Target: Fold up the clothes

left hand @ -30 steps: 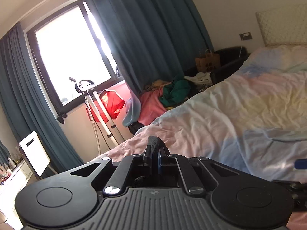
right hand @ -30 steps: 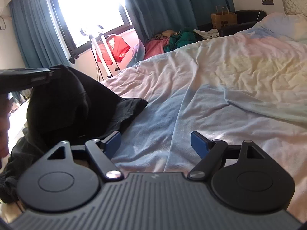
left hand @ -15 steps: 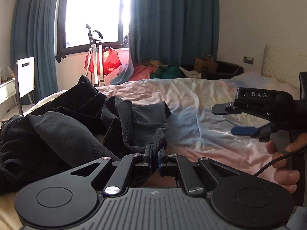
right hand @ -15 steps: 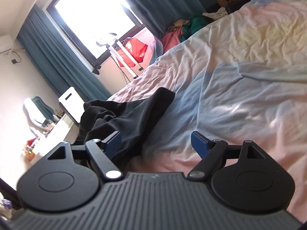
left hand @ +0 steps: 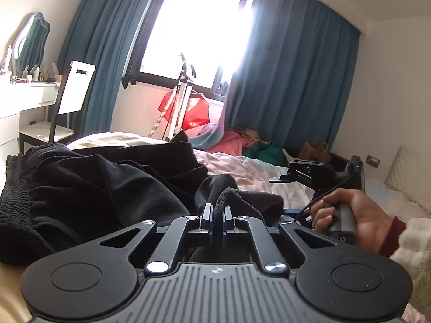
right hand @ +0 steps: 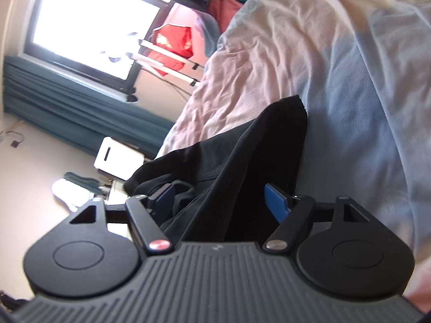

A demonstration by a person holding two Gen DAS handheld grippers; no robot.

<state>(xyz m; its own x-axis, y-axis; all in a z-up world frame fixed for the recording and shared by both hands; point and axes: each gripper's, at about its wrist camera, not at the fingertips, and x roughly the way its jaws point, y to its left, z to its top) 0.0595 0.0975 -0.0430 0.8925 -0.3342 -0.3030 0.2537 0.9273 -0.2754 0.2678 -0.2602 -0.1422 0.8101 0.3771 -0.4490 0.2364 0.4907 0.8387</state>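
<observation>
My left gripper (left hand: 217, 215) has its fingers (left hand: 207, 214) pressed together on a thick, ribbed black fold of the black garment (left hand: 102, 185), which stands up between the pads as a rounded hem. From this view the garment spreads away to the left across the near end of the bed (left hand: 250, 167) in deep creases, with a gathered elastic band at its far left edge.

Only the left wrist view shows my right hand (left hand: 353, 215): it wraps the grey handle of the right gripper, palm turned toward the camera, a dark red cuff and a white fleecy sleeve (left hand: 412, 239) at the wrist, the tool's black body reaching out over the pale bedding. Past it I see the blue curtains (left hand: 293, 80), the bright window (left hand: 199, 29), a red garment on a hanger (left hand: 188, 110), a white chair (left hand: 74, 91) by a white desk (left hand: 24, 94), and a heap of pink and green clothes (left hand: 250, 148).

Only the right wrist view shows the right gripper (right hand: 223, 202) from behind. Its blue-padded fingers (right hand: 276, 202) stand wide apart and have just been closing a little; a raised ridge of the black garment runs between them, but the pads do not press on it. The room is rolled sideways in this view, the window at upper left and the pale blue and pink duvet (right hand: 336, 67) filling the right.
</observation>
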